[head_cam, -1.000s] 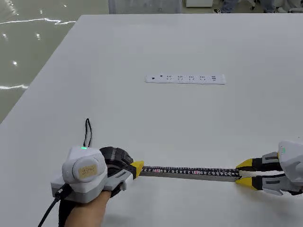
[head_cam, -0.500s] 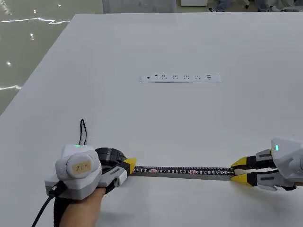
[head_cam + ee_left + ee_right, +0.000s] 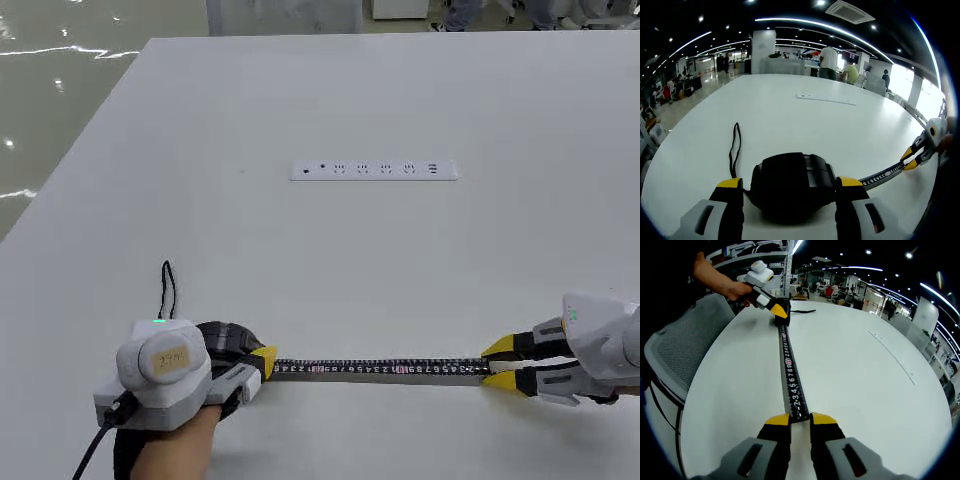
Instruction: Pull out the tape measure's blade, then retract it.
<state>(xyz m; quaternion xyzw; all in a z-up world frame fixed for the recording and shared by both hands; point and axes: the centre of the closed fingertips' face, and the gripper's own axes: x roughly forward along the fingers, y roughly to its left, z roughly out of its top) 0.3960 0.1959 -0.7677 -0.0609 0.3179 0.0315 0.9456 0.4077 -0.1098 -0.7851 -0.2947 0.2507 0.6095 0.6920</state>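
At the left of the white table (image 3: pixel 400 270), a thin black strap (image 3: pixel 167 290) lies looped on the surface just behind the tape measure (image 3: pixel 225 340); a hand (image 3: pixel 175 450) holds the left gripper (image 3: pixel 255 368), whose yellow-tipped jaws are clamped on either side of the black case, as the left gripper view shows (image 3: pixel 792 185); from the case the blade (image 3: pixel 380 368) runs out flat and straight along the table toward the right, its numbered face up; farther back, about level with the blade's middle, a white power strip (image 3: pixel 373 170) lies well apart from it; at the right, the right gripper (image 3: pixel 500 365) has its jaws drawn together on the blade's end, gripping the tip between the yellow pads (image 3: pixel 776 421).
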